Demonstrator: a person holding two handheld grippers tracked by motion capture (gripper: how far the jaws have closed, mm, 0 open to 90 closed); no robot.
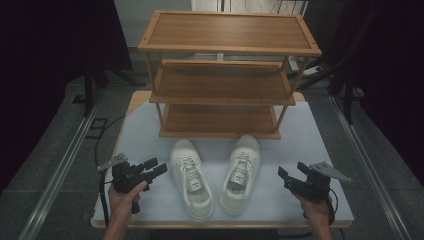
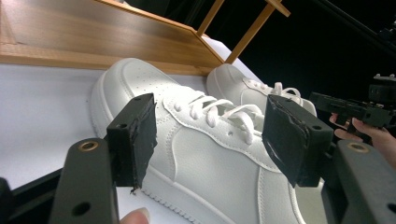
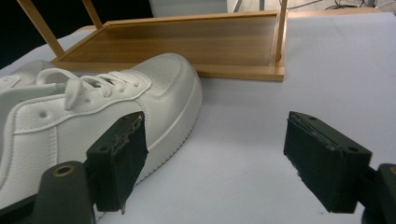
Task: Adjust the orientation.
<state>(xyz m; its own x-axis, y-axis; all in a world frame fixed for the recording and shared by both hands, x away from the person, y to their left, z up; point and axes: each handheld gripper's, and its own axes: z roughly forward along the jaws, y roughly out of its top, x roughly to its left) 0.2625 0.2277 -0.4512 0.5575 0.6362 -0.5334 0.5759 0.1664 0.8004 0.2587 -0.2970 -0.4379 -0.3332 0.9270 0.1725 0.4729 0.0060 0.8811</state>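
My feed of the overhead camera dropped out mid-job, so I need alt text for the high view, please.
Two white sneakers, the left one and the right one, lie side by side on a white table, toes toward an empty three-tier wooden shoe rack. The person's hands hold the left tool and the right tool open on either side of the shoes, touching neither.

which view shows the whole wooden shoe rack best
The high view: the wooden shoe rack appears complete, all three shelves and posts, standing behind the two white shoes. Both gripper views catch just its bottom shelf and parts of the posts.
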